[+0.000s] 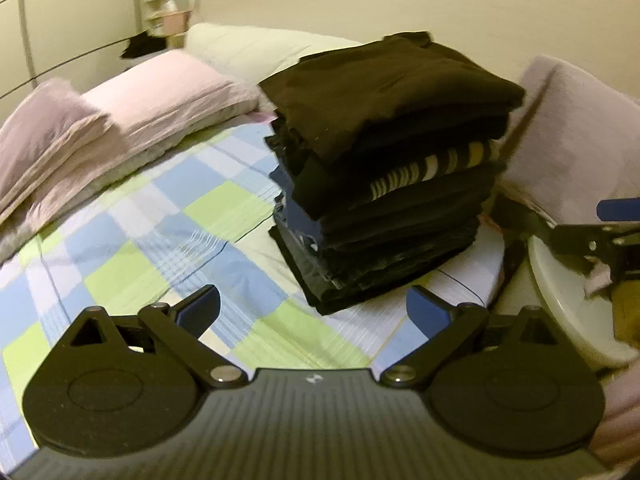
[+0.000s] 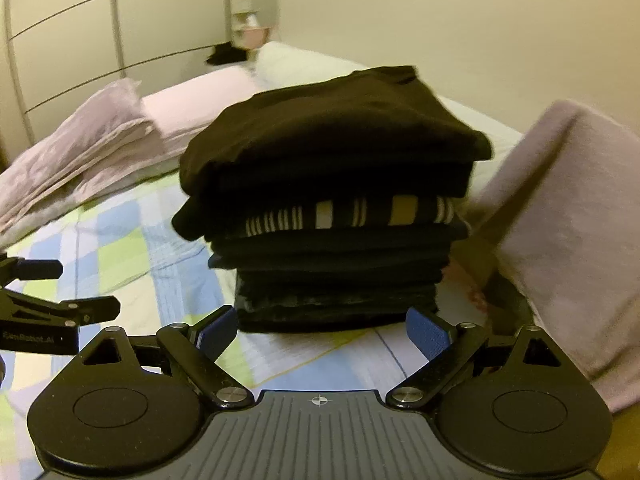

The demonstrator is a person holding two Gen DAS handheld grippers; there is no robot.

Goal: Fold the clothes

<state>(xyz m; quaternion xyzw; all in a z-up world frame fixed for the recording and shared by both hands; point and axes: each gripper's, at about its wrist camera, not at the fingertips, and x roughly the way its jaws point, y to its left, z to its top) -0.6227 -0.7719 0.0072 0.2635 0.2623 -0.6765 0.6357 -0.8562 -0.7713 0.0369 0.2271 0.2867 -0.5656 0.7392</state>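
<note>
Left gripper [image 1: 314,308], right gripper [image 2: 320,330]: jaws spread wide, empty, nearest the bed's front edge.
Checked bedsheet [image 1: 140,232]: carries all.
Stack of folded clothes [image 2: 328,208]: toward the bed's right edge; dark garments, one striped layer [image 2: 352,212], squared, top piece overhanging. Judged soft, limp, collectively heavy, liable to slump; grip at folded edges.
Pillows [image 1: 132,108]: far edge.

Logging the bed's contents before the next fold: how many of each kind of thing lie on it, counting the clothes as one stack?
Stack of folded dark clothes: 1
Pink pillows: 1
Crumpled lilac sheets: 1
Lilac cushions beside the stack: 1
Grippers, both open and empty: left gripper, right gripper: 2
Total: 6
</note>
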